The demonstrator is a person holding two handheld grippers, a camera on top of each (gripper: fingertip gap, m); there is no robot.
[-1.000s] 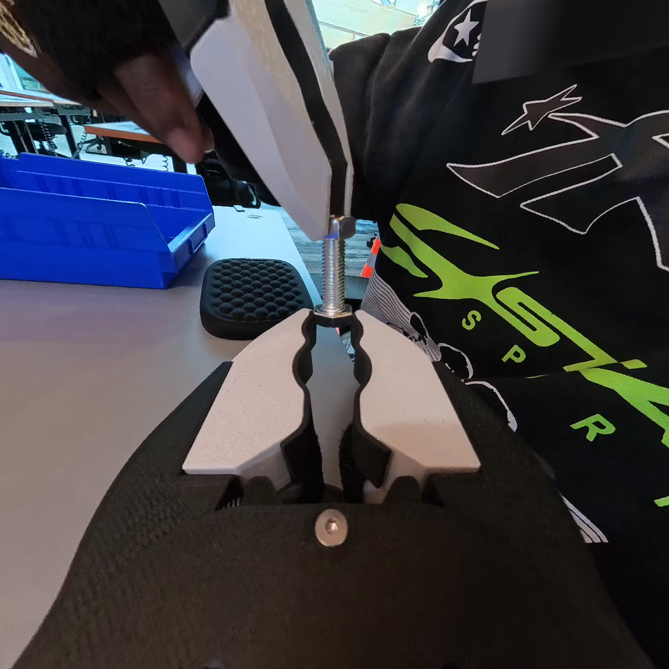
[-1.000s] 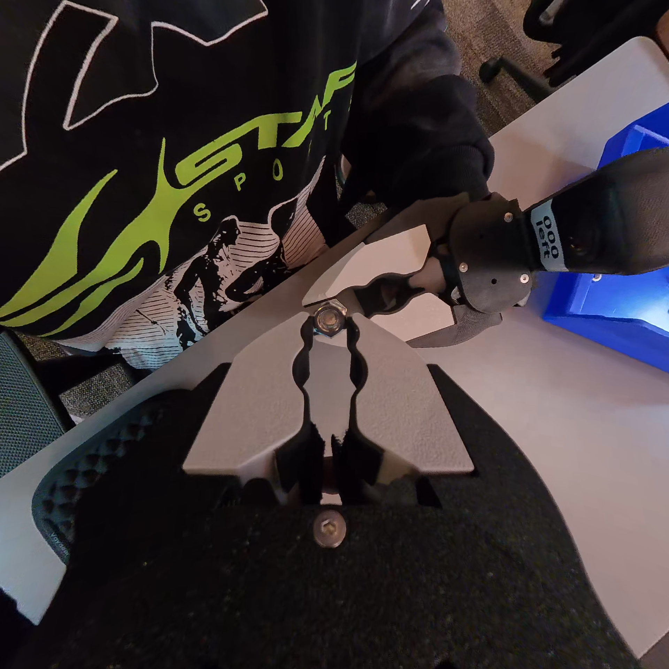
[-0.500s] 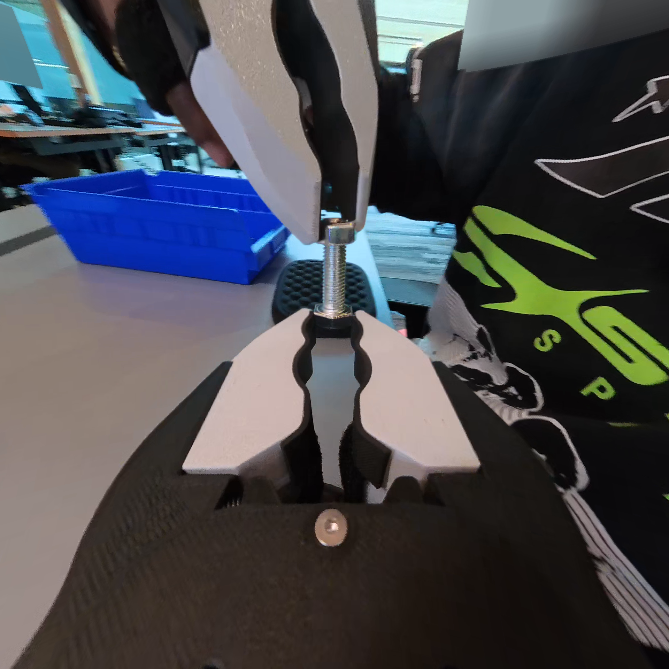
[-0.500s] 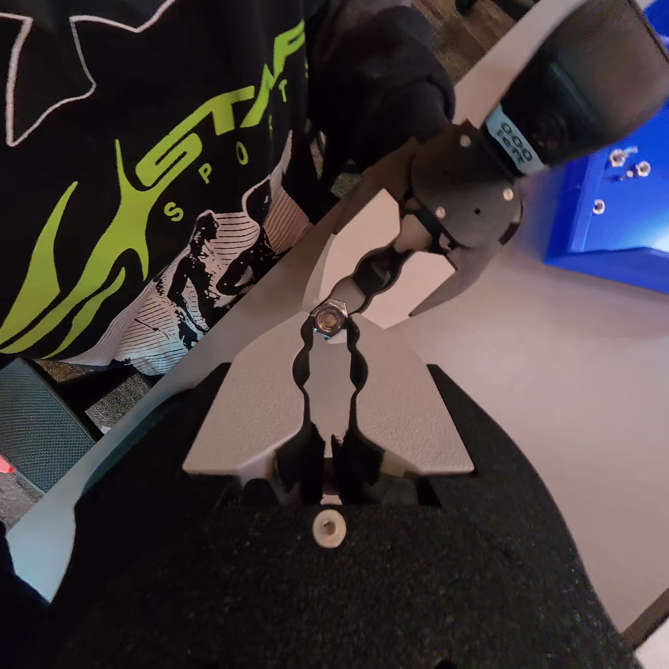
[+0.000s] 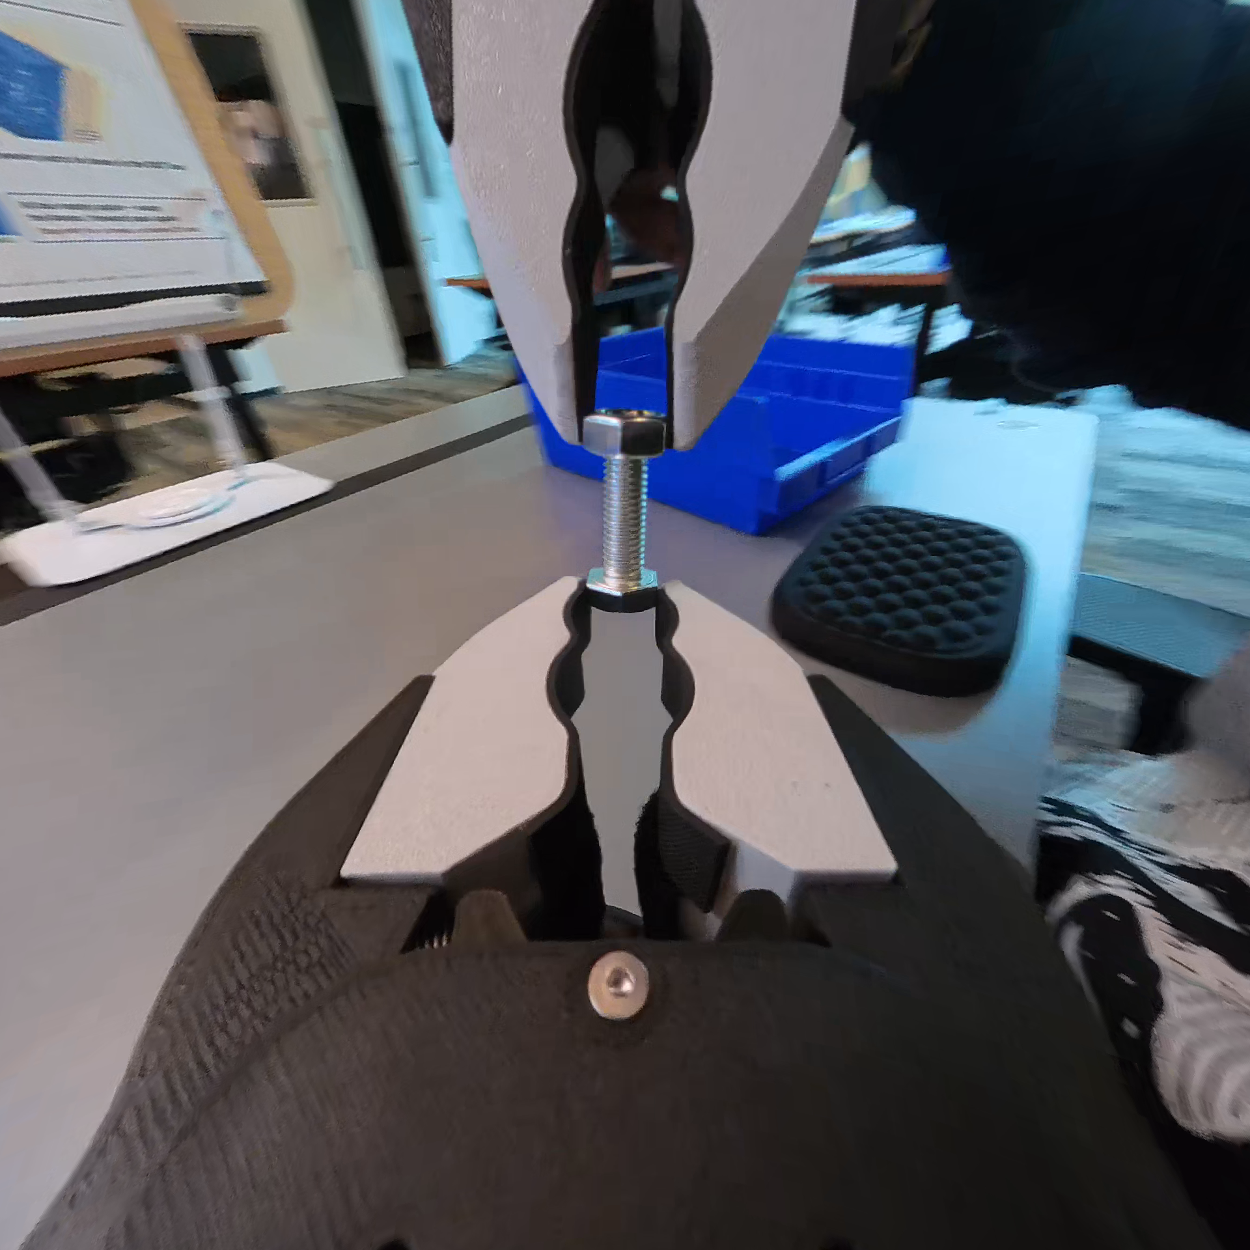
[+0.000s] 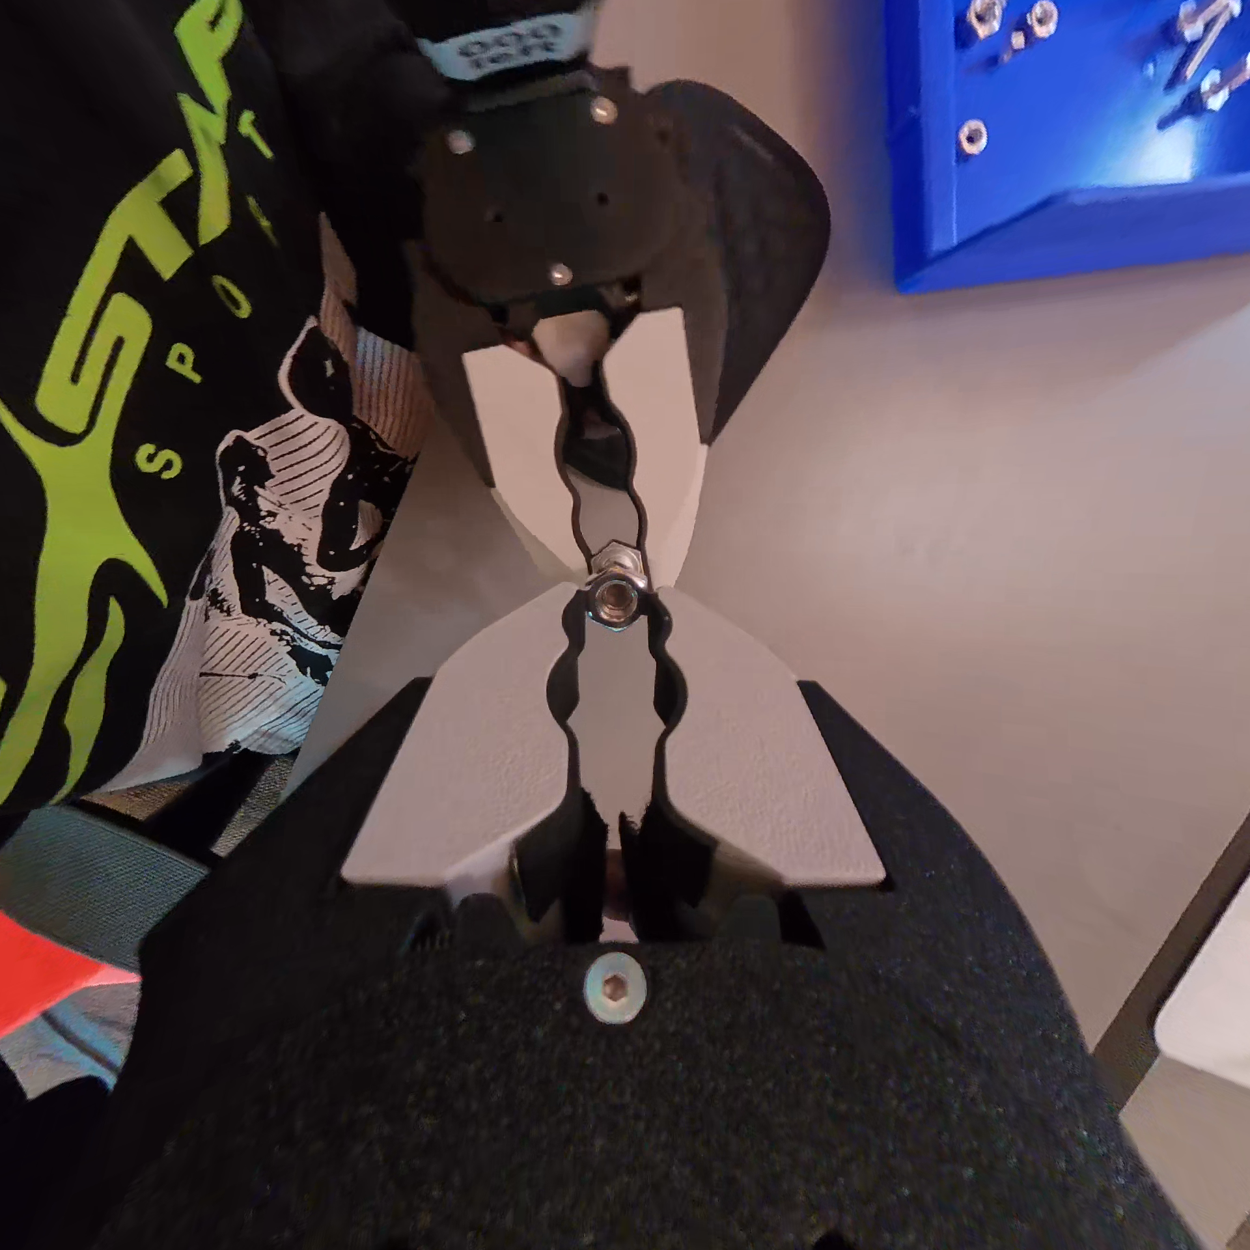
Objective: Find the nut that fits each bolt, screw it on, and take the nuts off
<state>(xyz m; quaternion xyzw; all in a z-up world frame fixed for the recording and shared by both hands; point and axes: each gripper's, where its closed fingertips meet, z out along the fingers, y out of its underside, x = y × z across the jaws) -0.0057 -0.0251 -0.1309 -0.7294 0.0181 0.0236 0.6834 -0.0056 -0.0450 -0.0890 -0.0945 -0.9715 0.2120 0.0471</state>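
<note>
- The left gripper [image 5: 622,598] lies low and near level over the grey table [image 5: 237,676], its jaws narrowly parted and pinching the hex head of the upright silver bolt [image 5: 626,521].
- The right gripper [image 5: 626,433] points straight down from above, its pads clamped on the silver nut [image 5: 623,433] at the bolt's top end.
- A blue bin [image 5: 778,433] stands behind them.

Both hand-held grippers, meeting tip to tip.
The left gripper [image 5: 621,595] reaches forward, its two pads pressed on the hexagonal head of a silver bolt [image 5: 623,514] that stands upright from its fingertips. The right gripper [image 6: 612,602] comes down from above, fingertips pointing downward, pads clamped on the silver nut [image 5: 622,434] at the bolt's upper end.
</note>
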